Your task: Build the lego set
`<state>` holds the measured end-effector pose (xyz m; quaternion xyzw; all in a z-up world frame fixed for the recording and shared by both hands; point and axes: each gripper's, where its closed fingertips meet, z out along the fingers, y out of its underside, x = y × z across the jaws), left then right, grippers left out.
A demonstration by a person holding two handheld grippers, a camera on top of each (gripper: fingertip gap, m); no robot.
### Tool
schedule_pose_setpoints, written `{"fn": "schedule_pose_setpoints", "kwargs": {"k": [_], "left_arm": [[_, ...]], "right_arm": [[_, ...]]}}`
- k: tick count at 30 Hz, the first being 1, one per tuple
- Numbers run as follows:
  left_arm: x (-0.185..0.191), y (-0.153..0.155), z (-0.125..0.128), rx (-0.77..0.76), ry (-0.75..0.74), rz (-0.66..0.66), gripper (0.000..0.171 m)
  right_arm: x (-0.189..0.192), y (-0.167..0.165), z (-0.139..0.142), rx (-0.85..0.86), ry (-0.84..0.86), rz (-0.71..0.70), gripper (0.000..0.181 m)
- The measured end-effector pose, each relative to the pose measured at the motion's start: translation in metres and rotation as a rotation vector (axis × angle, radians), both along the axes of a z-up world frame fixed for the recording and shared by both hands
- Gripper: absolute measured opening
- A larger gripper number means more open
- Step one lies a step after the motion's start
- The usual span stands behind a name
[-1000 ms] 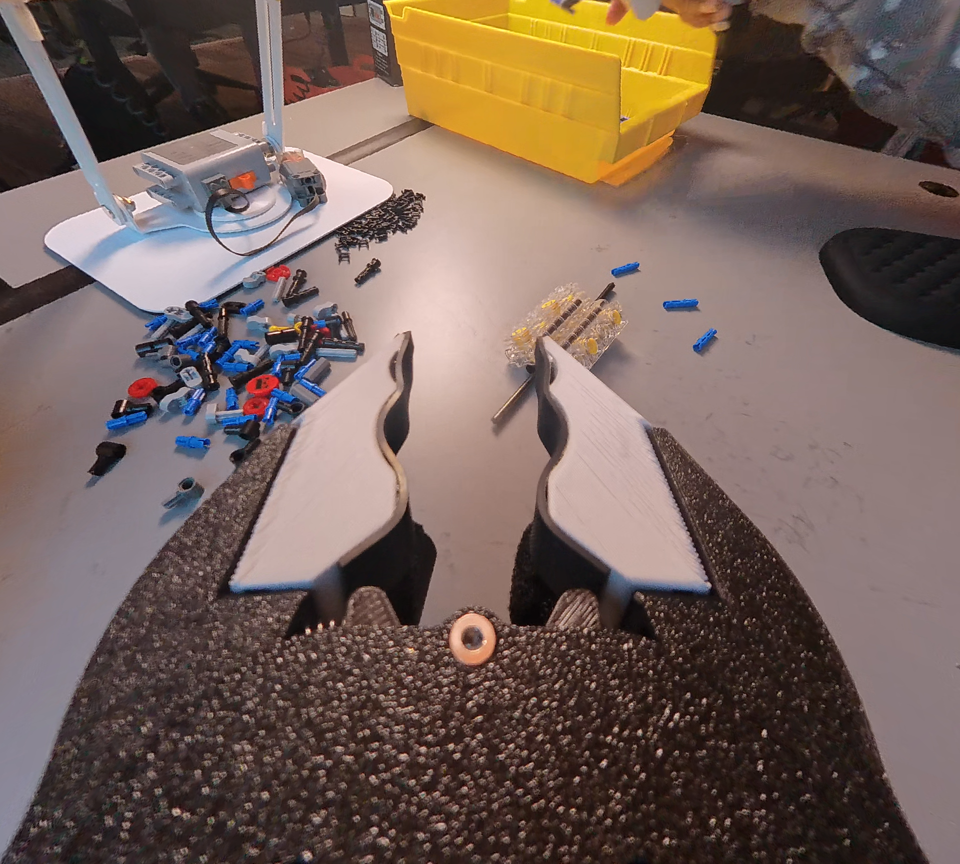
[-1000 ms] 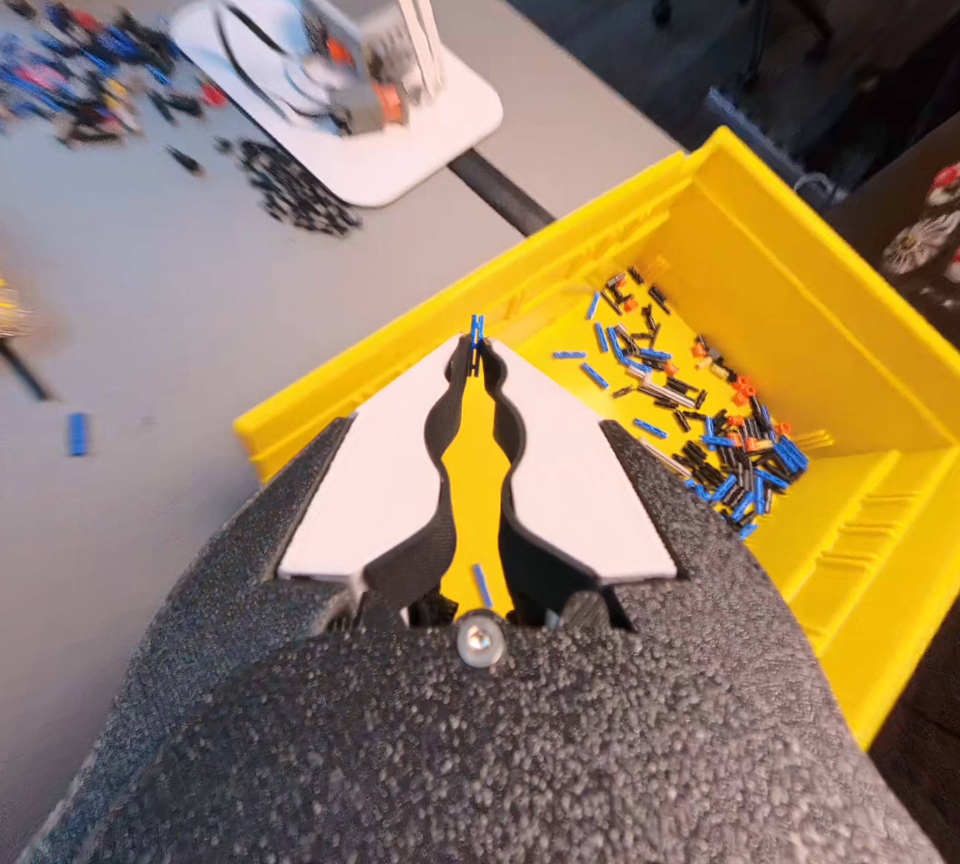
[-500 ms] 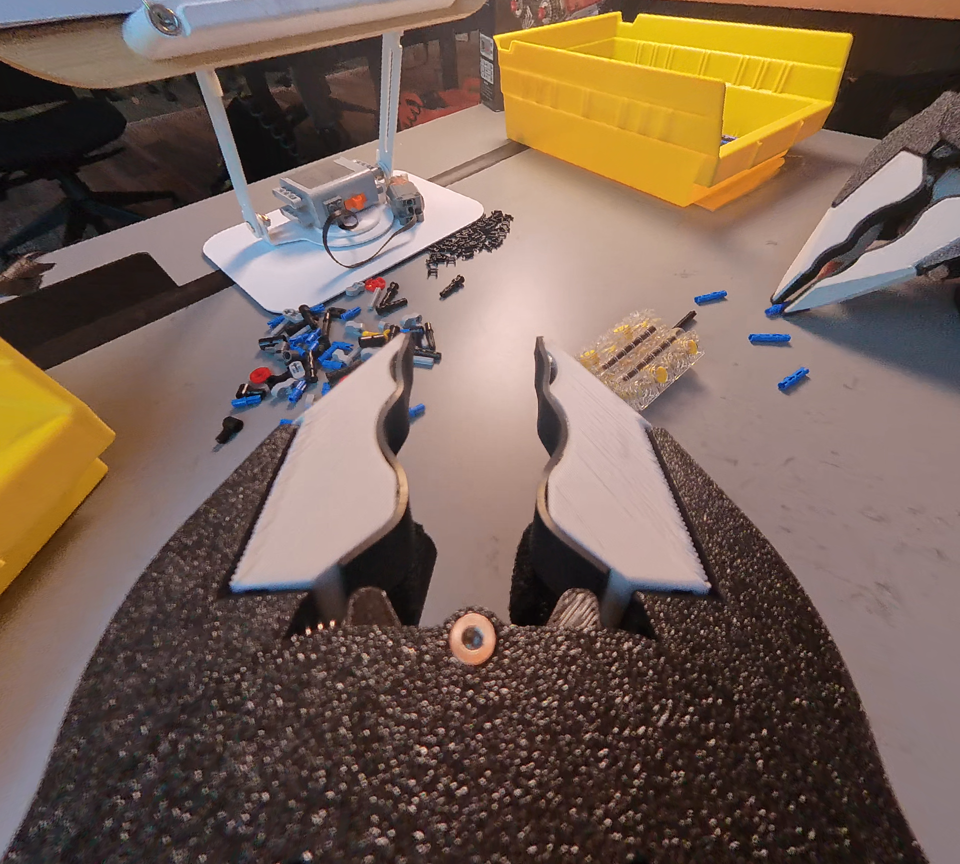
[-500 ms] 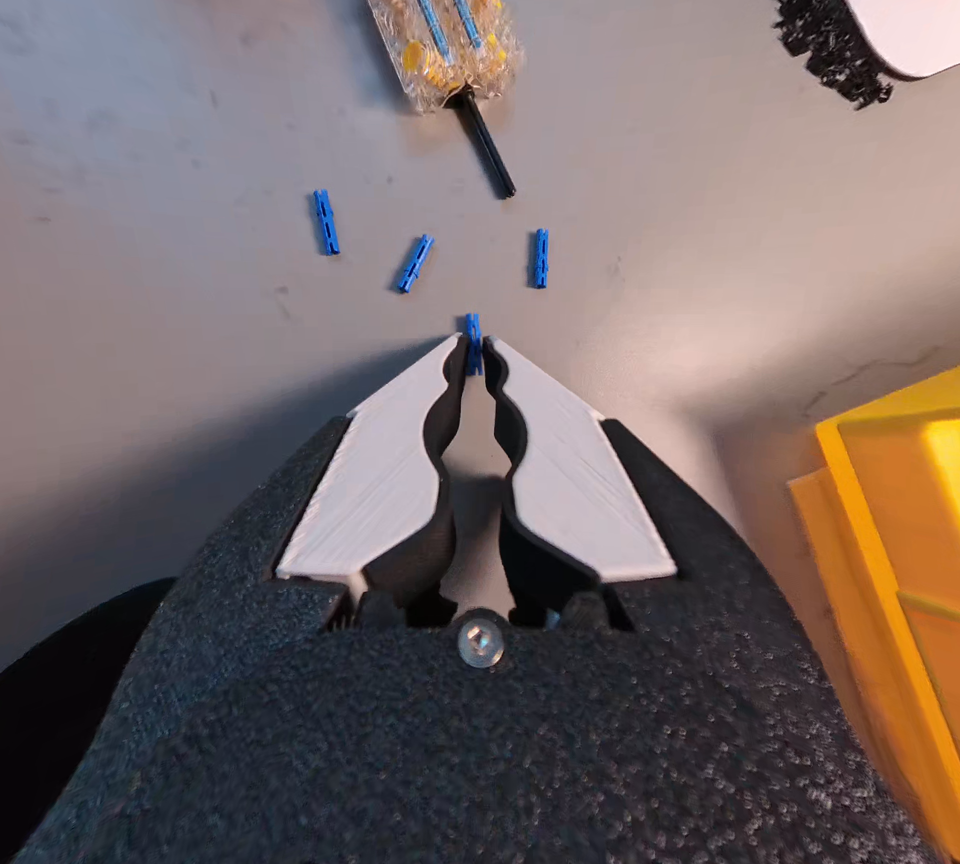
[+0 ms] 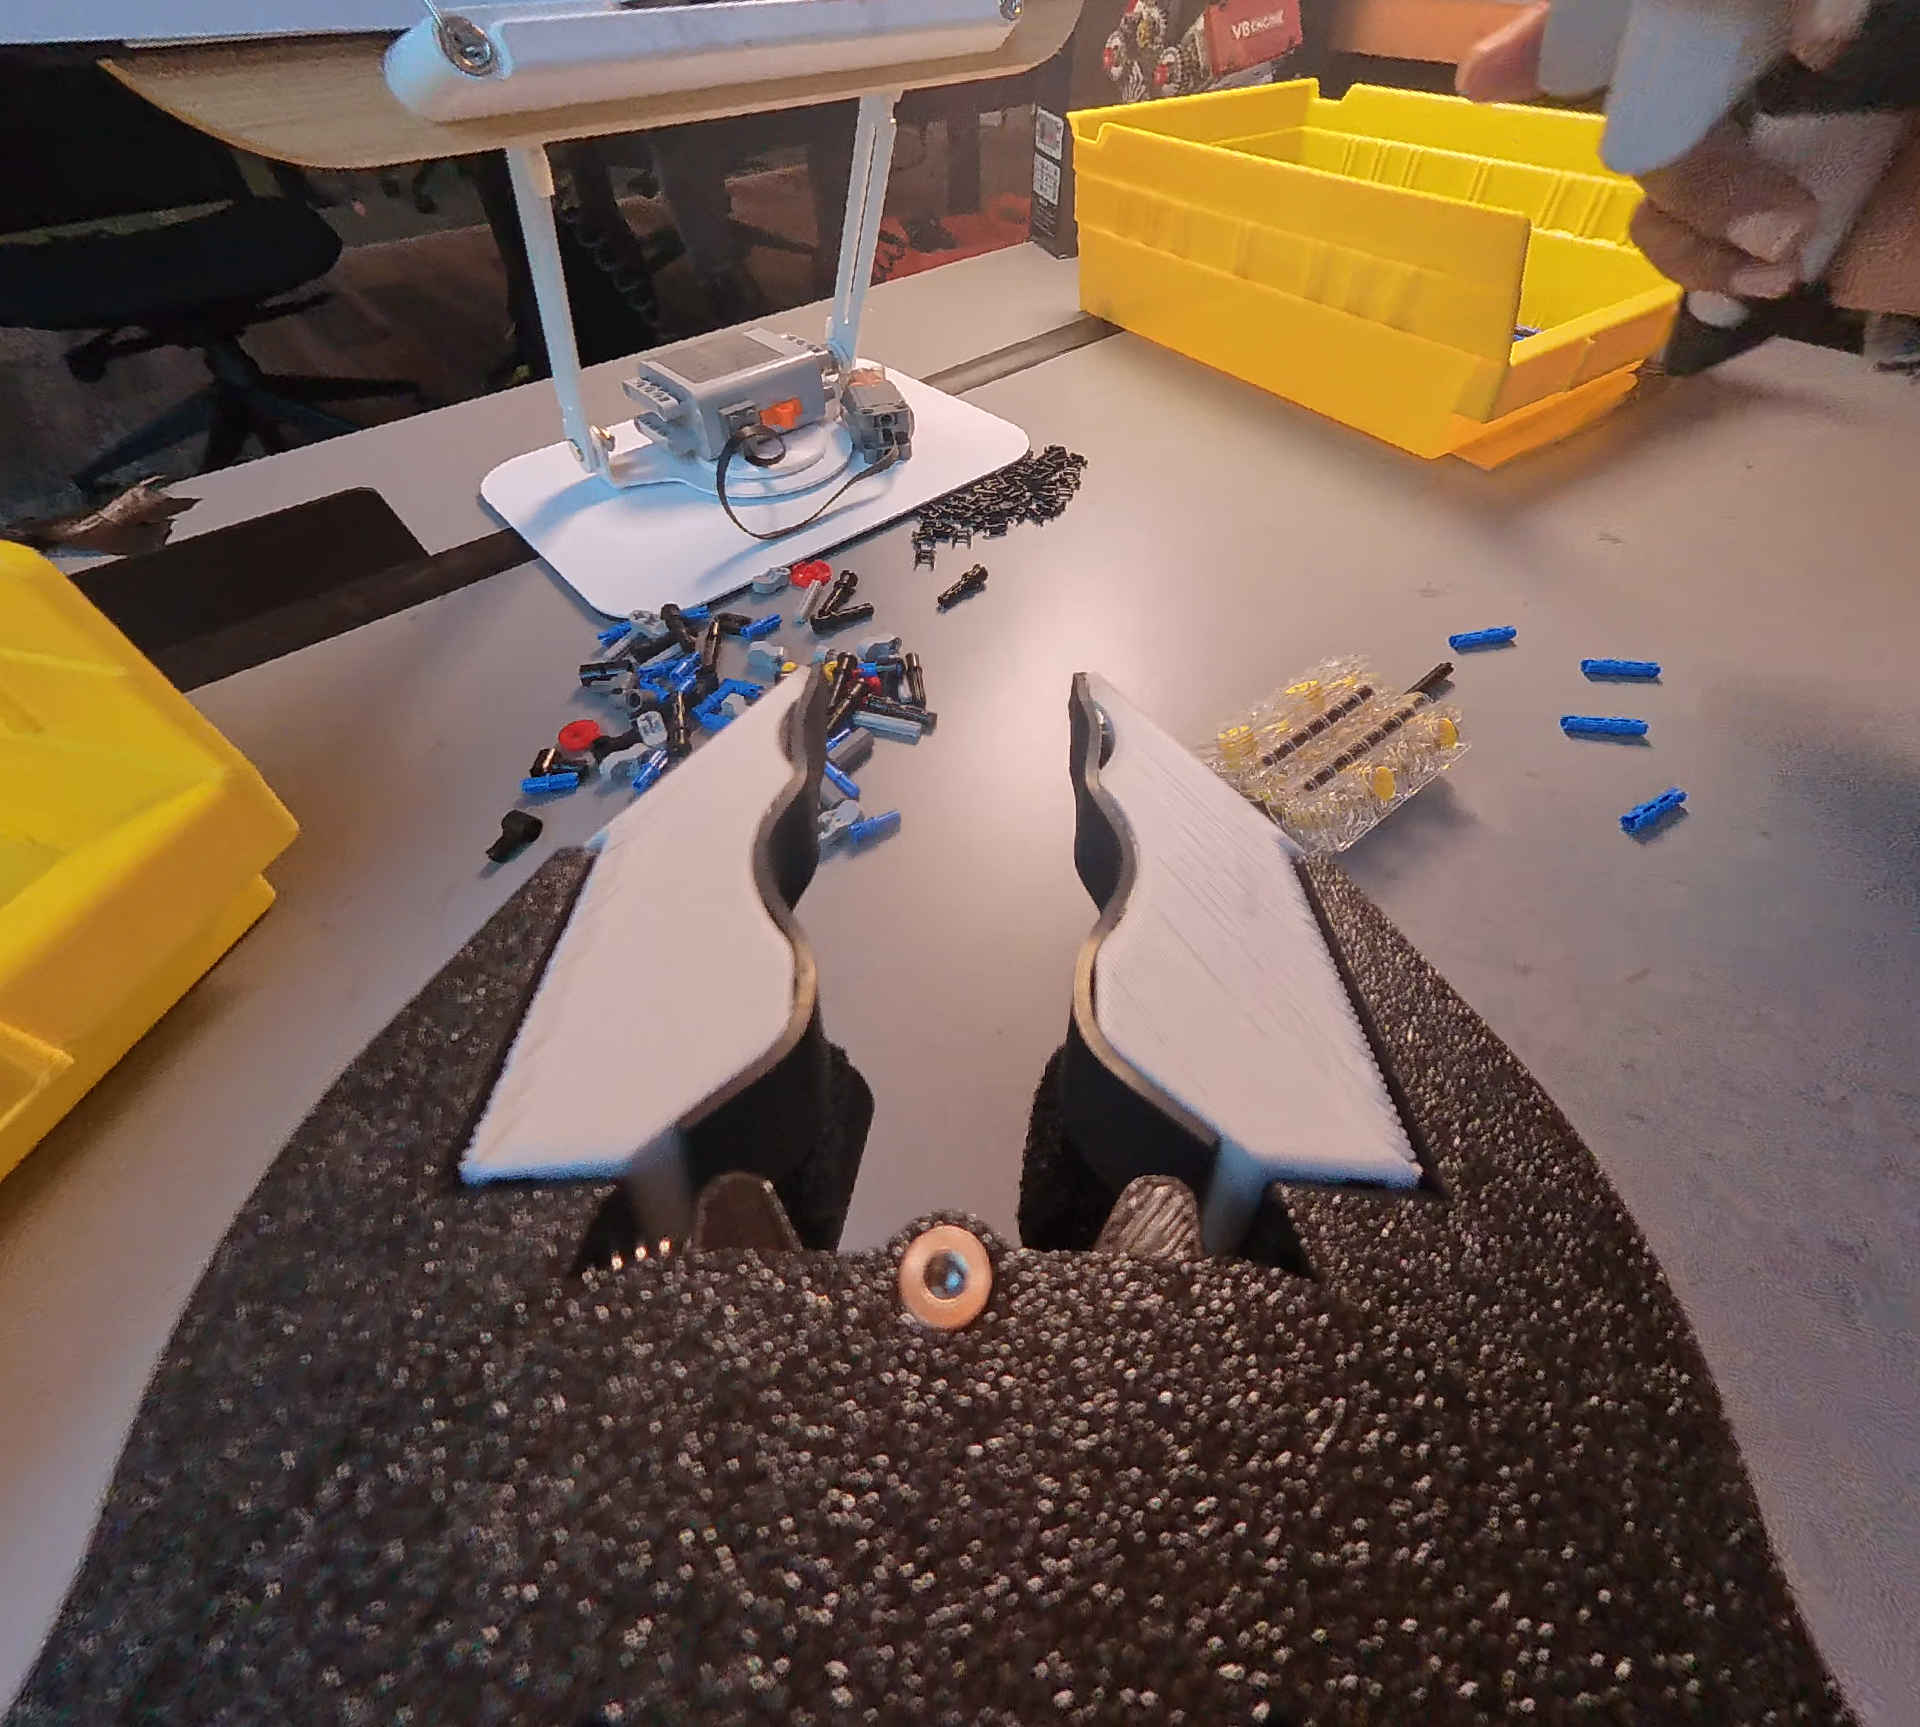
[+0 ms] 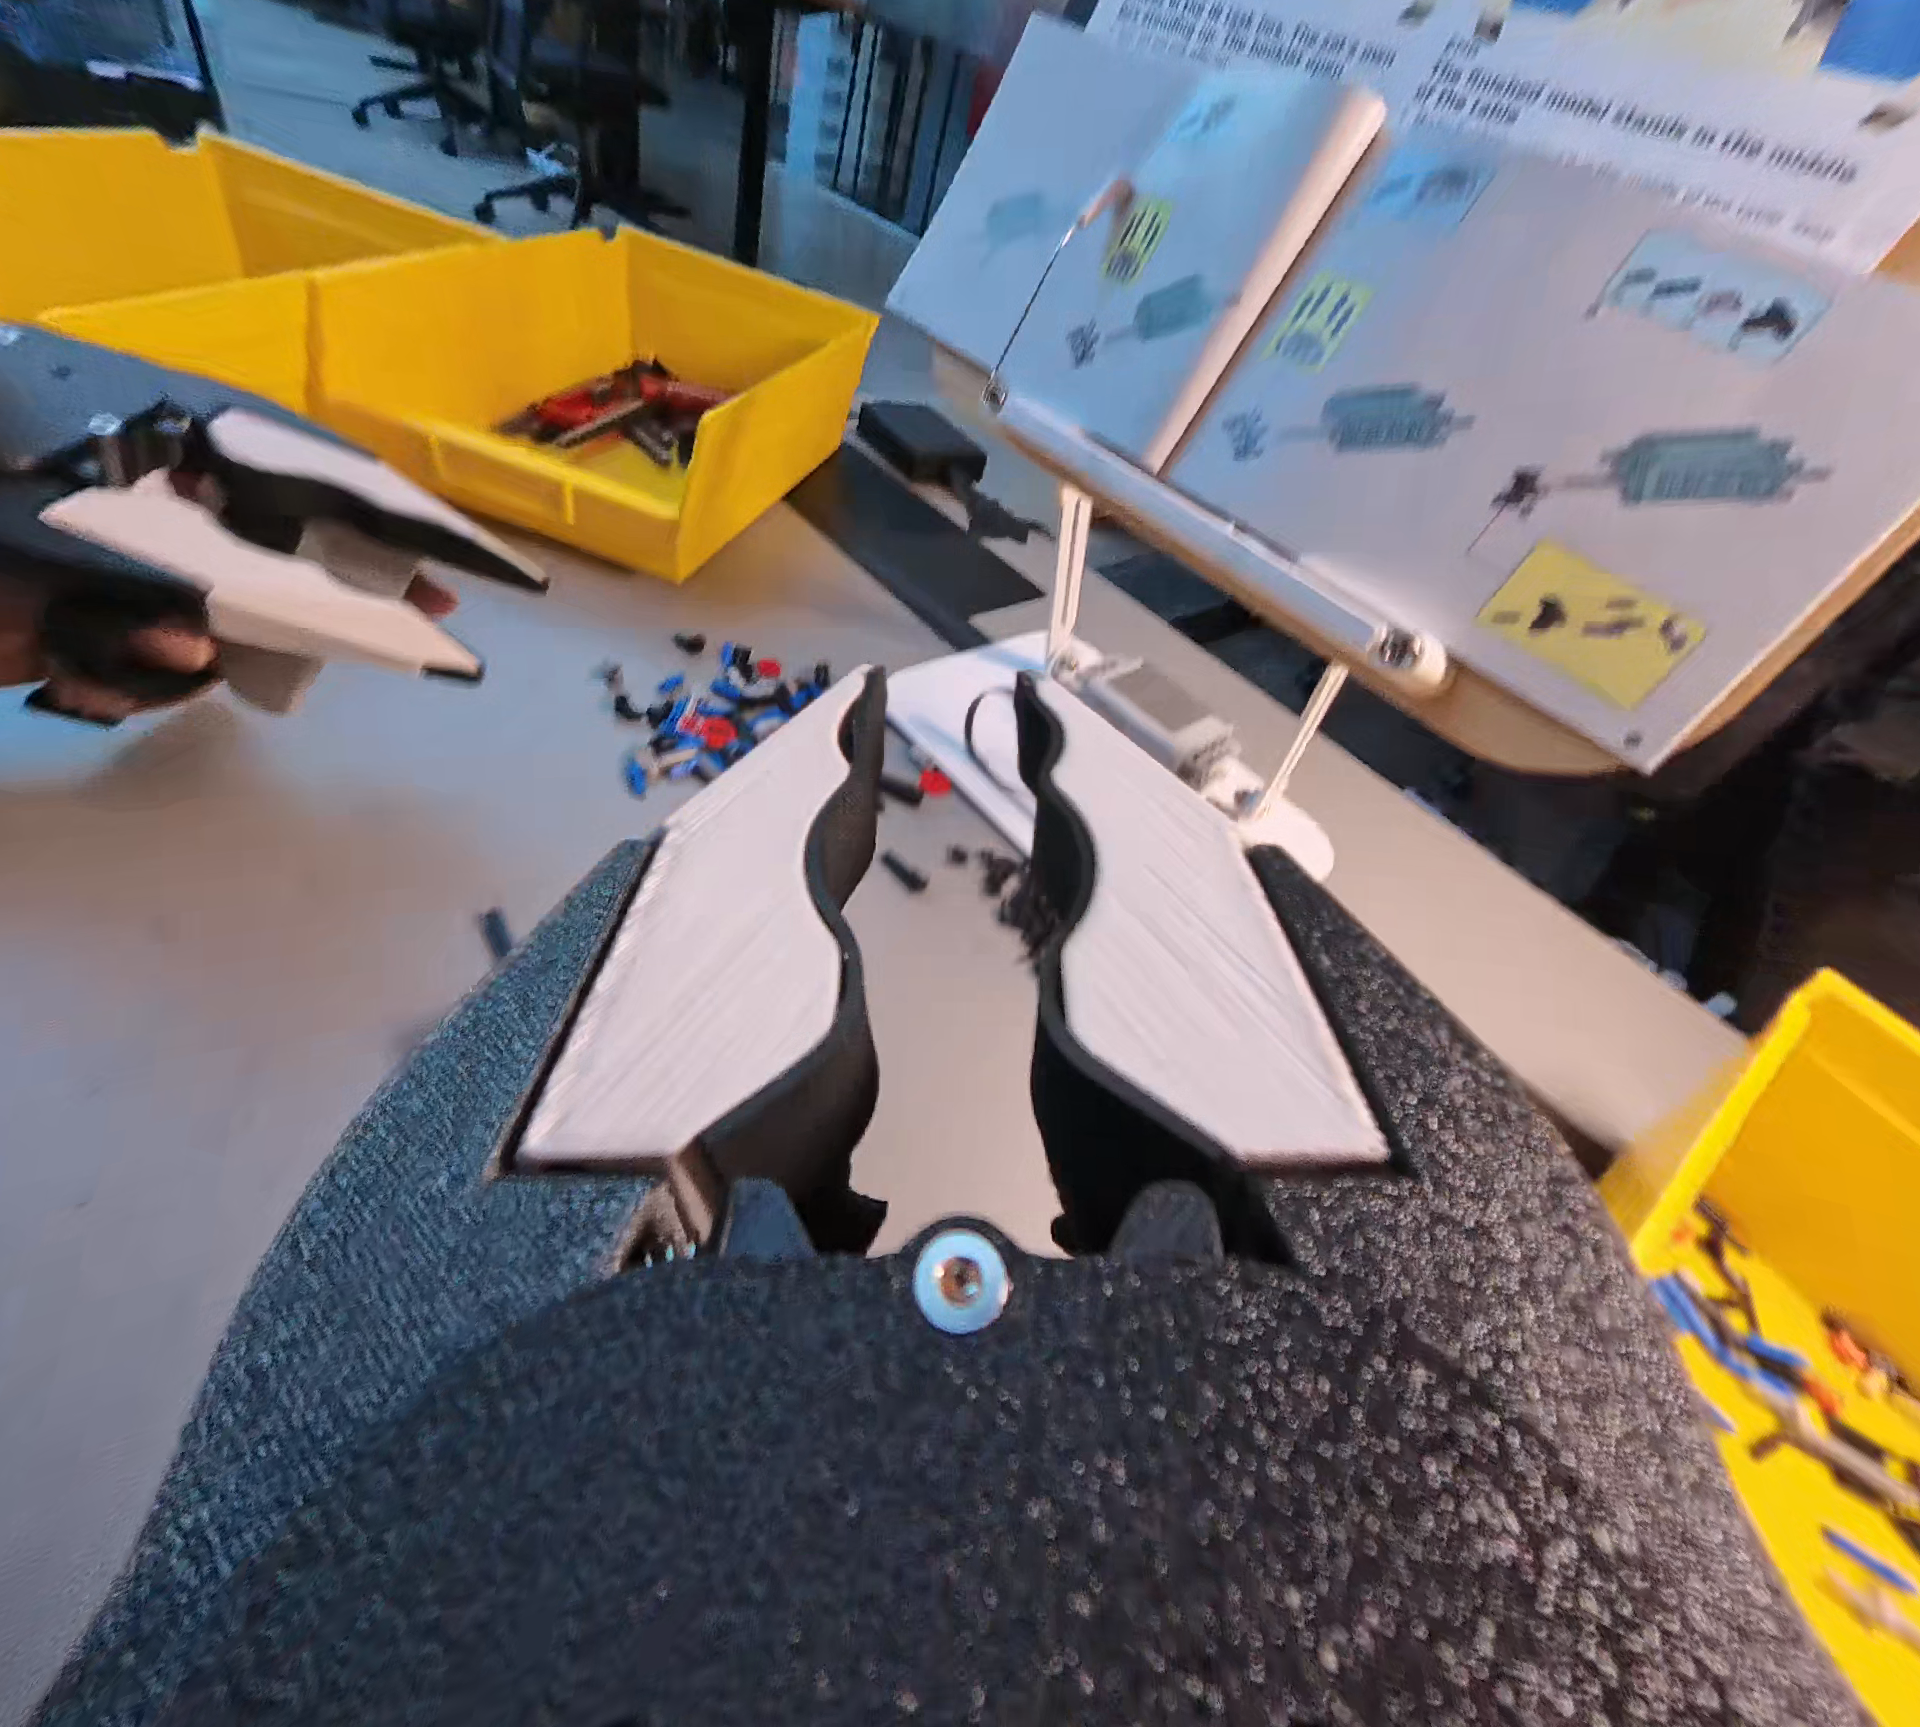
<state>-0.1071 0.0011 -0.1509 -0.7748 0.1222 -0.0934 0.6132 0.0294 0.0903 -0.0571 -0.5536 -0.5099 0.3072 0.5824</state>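
The right gripper [image 6: 945, 690] gapes empty above the grey table [image 6: 208, 950], its view motion-blurred; the left gripper [image 5: 940, 690] too, near a mixed pile of small building pins [image 5: 727, 690], partly hidden; the booklet stand [image 5: 665, 46] is cropped

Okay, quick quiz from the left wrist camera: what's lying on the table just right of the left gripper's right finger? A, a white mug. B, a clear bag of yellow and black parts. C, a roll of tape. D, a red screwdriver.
B: a clear bag holding yellow and black parts lies on the table just right of the open left gripper, with loose blue pins beyond it.
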Motion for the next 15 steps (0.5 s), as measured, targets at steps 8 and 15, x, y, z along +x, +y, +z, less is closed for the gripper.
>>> {"fn": "schedule_pose_setpoints", "kwargs": {"k": [8, 15], "left_arm": [[-0.014, 0.000, -0.004, -0.001, 0.003, 0.034, 0.046], [-0.017, 0.002, -0.009, -0.017, -0.009, 0.035, 0.046]], "right_arm": [[-0.090, 0.099, 0.072, 0.176, 0.173, -0.117, 0.021], [-0.123, 0.158, 0.096, 0.218, 0.165, -0.227, 0.000]]}}
